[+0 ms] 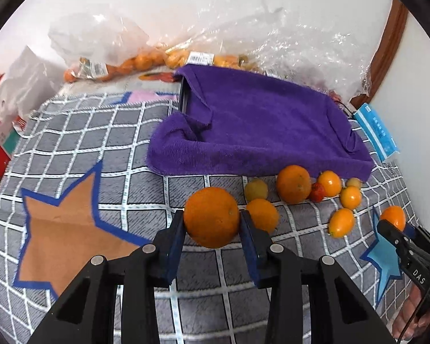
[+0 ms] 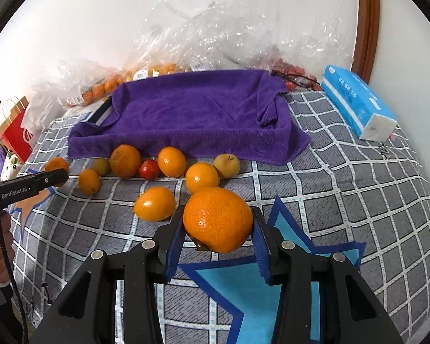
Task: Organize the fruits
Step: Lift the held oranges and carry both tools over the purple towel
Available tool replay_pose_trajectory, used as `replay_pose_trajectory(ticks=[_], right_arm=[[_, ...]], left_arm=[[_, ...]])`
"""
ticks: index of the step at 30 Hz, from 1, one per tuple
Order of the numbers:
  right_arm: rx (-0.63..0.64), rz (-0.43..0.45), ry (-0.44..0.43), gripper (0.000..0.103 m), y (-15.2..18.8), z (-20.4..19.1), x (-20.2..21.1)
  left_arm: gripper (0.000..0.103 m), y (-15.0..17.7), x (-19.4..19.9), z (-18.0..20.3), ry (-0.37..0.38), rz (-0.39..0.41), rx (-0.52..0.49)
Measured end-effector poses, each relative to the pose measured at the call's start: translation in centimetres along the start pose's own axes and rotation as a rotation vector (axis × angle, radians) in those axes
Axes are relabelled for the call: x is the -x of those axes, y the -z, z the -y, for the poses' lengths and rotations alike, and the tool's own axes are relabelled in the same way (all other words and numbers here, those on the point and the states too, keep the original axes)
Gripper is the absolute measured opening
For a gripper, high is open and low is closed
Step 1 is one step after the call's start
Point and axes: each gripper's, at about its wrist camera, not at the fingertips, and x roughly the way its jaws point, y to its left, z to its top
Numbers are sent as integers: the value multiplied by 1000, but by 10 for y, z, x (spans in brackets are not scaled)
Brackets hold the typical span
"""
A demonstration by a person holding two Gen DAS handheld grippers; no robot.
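A: Left gripper (image 1: 212,223): what sits between its jaws?

B: An orange (image 1: 211,217), clamped on both sides and lifted clear of the checked blanket (image 1: 71,132). A second orange (image 1: 293,184) lies in the row of loose fruit behind it.

A: And the right gripper (image 2: 218,226)?

B: Jaws clamped on a mandarin (image 2: 218,219), held above the blanket's light blue star (image 2: 238,292).

A: Remaining fruit?

B: The row lies on the blanket just in front of the purple towel (image 2: 192,109): small orange fruits such as one kumquat (image 2: 155,203), two yellowish ones, and one strawberry (image 2: 149,169) touching its neighbours.

A: Background?

B: The towel is draped over a tray whose dark rim (image 1: 184,97) shows at one corner. Behind it, along the wall, lie clear plastic bags (image 1: 134,60) of more fruit. A blue tissue pack (image 2: 358,103) rests near the blanket's right edge.
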Motion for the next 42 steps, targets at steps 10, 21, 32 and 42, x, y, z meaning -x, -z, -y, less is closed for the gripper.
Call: replay_pose_trajectory(ticks=[10,21,32,42], right_arm=[[0,83,8,44,-22,-11,40],[19,148,10,44,-55,-28,67],[50,185,-11,44,-91,-45,73],[70,197,-10,44,-117,-47,65]], left_arm=[[36,-1,46,11,22,57,13],[36,-19,83,7,27,112,26],[36,-47,99,1,19,162,41],[36,-74,90,0,28,178,56]])
